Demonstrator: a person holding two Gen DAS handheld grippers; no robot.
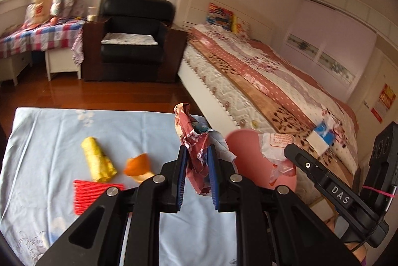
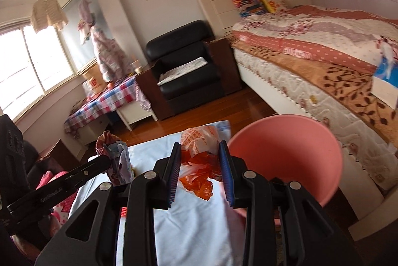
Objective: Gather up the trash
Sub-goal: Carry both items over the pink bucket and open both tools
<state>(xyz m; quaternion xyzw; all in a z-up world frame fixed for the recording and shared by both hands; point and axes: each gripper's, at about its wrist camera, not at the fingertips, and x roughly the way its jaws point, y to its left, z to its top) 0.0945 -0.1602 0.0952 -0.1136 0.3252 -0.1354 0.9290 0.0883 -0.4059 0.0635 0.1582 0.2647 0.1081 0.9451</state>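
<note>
We hold the left gripper [image 1: 197, 167] low over the table [image 1: 44, 146], its jaws clamped on a crumpled dark-red wrapper [image 1: 192, 139] that stands up between the blue pads, lifted clear of the light-blue cloth that covers the table. In our right hand the right gripper [image 2: 200, 167] has its jaws wider apart, set on either side of a white and orange plastic bag [image 2: 199, 159]; the bag fills the gap and looks gripped, though we cannot tell how firmly. The bag hangs above the cloth, just beside a pink bin [image 2: 293, 146] whose open mouth faces us at the right edge of the table.

From the left wrist view, three more pieces lie on the cloth to the left of the held wrapper: a red foam net [image 1: 89, 194] closest to us, a piece of orange peel [image 1: 139, 165] just behind it, and a yellow crumpled roll [image 1: 98, 159] beside the peel, its near end touching the net. The same view shows the pink bin and the bag just right of the wrapper.

Beyond the table the wooden floor [image 1: 112, 94] runs to a black armchair [image 1: 134, 37] against the far wall, with a bed [image 1: 273, 77] under a patterned quilt to its right and a low bench with a checked cover [image 1: 42, 34] below the window to its left.
</note>
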